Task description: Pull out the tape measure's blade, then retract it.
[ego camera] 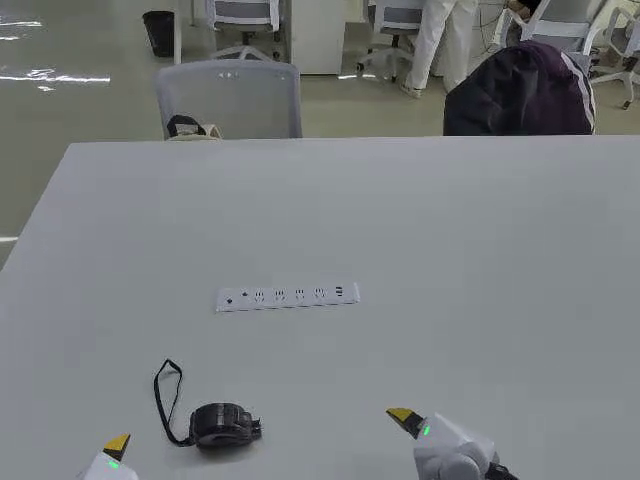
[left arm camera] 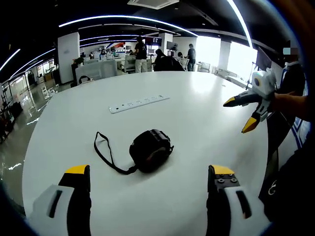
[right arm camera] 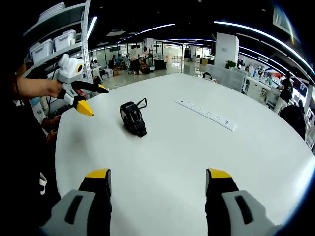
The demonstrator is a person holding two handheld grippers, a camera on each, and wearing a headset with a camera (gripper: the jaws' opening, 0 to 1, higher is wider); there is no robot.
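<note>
A black tape measure (ego camera: 225, 425) lies on the white table (ego camera: 460, 230) near its front edge, blade fully in, with its black wrist strap (ego camera: 165, 392) looped out to the left. In the left gripper view the tape measure (left arm camera: 150, 150) rests just ahead of my left gripper (left arm camera: 149, 170), whose jaws stand wide open around nothing. My right gripper (right arm camera: 158, 173) is open too, and the tape measure (right arm camera: 132, 116) lies farther off to its left. Each gripper hovers above the table, one on either side of the tape measure, without touching it.
A white power strip (ego camera: 288, 296) lies flat mid-table beyond the tape measure. A grey chair (ego camera: 230, 98) and a chair draped with a dark jacket (ego camera: 520, 90) stand at the far edge. People are standing in the room behind.
</note>
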